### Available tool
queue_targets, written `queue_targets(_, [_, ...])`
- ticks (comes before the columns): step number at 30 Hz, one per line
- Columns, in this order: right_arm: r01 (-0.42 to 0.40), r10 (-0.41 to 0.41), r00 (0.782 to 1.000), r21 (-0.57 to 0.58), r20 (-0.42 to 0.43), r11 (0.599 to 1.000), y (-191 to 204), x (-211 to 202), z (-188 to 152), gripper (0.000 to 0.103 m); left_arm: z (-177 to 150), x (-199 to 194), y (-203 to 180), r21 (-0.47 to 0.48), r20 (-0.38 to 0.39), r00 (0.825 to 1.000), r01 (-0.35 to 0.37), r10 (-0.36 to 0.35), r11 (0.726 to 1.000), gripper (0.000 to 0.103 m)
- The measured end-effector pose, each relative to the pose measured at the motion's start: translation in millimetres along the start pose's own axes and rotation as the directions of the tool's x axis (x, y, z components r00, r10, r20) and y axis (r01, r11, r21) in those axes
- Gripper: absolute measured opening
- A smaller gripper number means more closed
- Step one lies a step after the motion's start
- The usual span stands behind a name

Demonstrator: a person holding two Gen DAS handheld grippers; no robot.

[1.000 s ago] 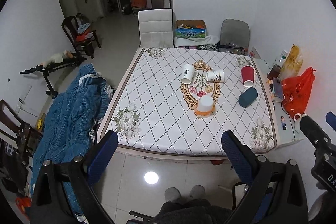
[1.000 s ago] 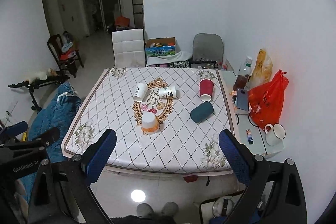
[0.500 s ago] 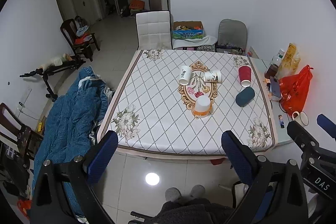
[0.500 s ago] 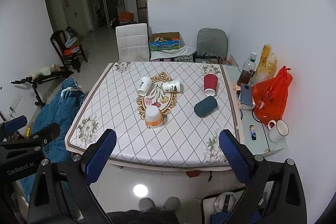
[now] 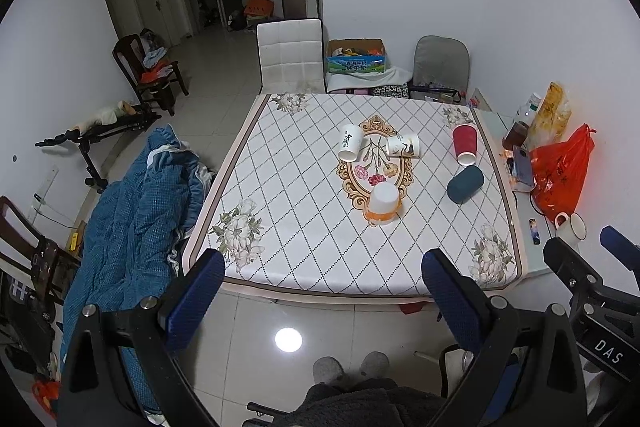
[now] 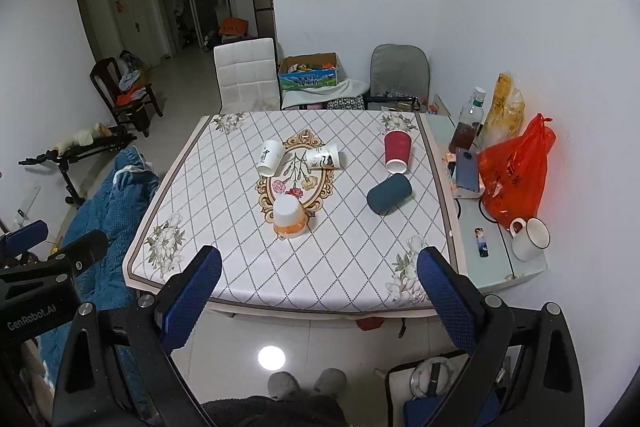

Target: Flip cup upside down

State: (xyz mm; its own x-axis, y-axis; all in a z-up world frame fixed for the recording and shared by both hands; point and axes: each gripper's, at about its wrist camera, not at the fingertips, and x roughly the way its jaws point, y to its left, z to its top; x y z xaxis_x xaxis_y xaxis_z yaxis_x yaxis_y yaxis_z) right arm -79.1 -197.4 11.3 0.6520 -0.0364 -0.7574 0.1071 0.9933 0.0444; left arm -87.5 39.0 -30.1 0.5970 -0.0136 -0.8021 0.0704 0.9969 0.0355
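Observation:
Several cups sit on the patterned table. A white cup with an orange band stands upside down near the middle. Two white printed cups lie on their sides behind it. A red cup and a dark teal cup lie on their sides at the right. My left gripper and my right gripper are both open and empty, held above the floor short of the table's near edge.
A side shelf on the right holds a mug, a red bag, a phone and bottles. A blue blanket lies left of the table. Chairs stand behind it. The person's feet are below.
Both grippers have pulled back and risen slightly; the table looks a little smaller and farther. The cups have not moved.

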Motion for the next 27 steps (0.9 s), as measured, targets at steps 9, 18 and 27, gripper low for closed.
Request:
queue_targets(9, [0.003, -0.003, 1.0, 0.006, -0.006, 1.0, 1.9, 1.9, 0.2, 0.1, 3.0, 2.1, 0.4, 0.002, -0.004, 1.0, 0.004, -0.004, 1.0, 0.101])
queue_targets(18, [0.011, -0.01, 1.0, 0.018, -0.015, 1.0, 1.5, 5.6, -0.8, 0.101, 3.2, 2.9, 1.2, 0.005, -0.002, 1.0, 0.007, -0.007, 1.0, 0.101])
queue_targets(27, [0.012, -0.012, 1.0, 0.018, -0.013, 1.0, 0.6, 6.8, -0.6, 0.102, 5.0, 6.8, 0.2, 0.0, -0.008, 1.0, 0.012, -0.012, 1.0, 0.101])
